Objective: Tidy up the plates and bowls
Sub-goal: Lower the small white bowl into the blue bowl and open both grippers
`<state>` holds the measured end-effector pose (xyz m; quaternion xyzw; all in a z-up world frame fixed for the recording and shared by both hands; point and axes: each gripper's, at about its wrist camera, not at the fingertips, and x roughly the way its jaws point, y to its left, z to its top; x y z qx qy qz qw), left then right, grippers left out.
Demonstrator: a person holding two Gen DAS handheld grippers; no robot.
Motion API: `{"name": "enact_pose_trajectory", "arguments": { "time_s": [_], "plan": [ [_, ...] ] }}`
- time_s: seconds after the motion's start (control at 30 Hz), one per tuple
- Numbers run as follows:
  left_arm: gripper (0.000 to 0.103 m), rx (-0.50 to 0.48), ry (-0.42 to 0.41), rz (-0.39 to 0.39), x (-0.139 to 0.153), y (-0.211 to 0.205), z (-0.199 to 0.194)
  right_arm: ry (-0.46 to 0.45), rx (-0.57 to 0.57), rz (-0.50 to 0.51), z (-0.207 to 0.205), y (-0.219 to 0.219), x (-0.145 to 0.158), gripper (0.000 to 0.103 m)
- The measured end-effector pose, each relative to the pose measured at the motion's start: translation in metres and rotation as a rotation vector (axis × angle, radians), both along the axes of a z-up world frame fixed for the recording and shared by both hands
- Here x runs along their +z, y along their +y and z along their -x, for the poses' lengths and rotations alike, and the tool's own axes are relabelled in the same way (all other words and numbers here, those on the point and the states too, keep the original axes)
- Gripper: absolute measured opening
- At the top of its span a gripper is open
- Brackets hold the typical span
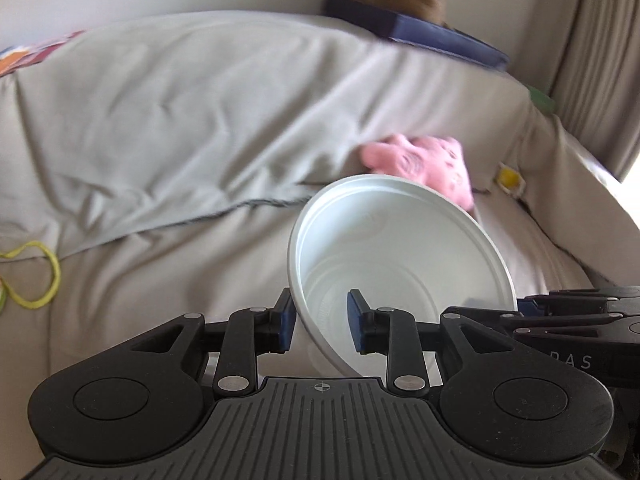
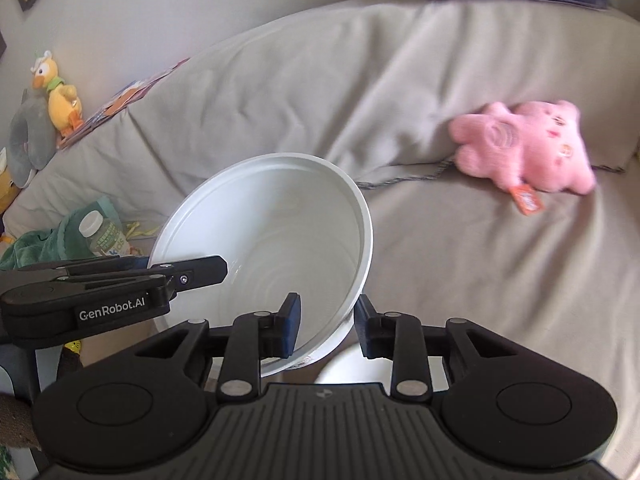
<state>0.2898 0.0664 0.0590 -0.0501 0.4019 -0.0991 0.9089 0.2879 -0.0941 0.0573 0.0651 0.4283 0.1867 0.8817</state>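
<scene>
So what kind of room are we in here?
Probably a home living room or a child's room: a sofa under a grey cover, a pink plush toy lying on it, and a yellow stuffed duck beside it.

"GenRobot.AI" on the left hand-held gripper (image 2: pixel 216 270); "kids" on a bottle (image 2: pixel 102 238).

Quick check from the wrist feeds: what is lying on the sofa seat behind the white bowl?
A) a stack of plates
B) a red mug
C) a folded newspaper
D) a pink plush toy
D: beyond the white bowl, a pink plush toy lies on the grey sofa cover, and the left wrist view shows the same toy just past the bowl's rim.
</scene>
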Motion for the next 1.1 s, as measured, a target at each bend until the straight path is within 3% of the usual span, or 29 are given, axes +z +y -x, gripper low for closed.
{"name": "enact_pose_trajectory", "arguments": {
  "time_s": [0.23,0.43,0.67,0.83,1.1],
  "plan": [
    [0.031,-0.067,0.133,0.036,-0.042,-0.049,0.007,0.048,-0.079,-0.005,0.020,-0.061,-0.025,0.034],
    [0.031,-0.057,0.240,0.040,-0.076,-0.056,0.011,0.128,-0.086,-0.048,0.031,-0.085,-0.065,0.034],
    [0.031,-0.049,0.258,0.020,-0.075,-0.054,0.024,0.136,-0.059,-0.082,0.043,-0.083,-0.083,0.034],
    [0.033,-0.082,0.252,0.016,-0.064,-0.053,0.029,0.142,-0.047,-0.085,0.043,-0.080,-0.076,0.039],
    [0.033,-0.056,0.256,0.034,-0.053,-0.049,0.027,0.132,-0.025,-0.124,0.040,-0.084,-0.070,0.040]
  ]
}}
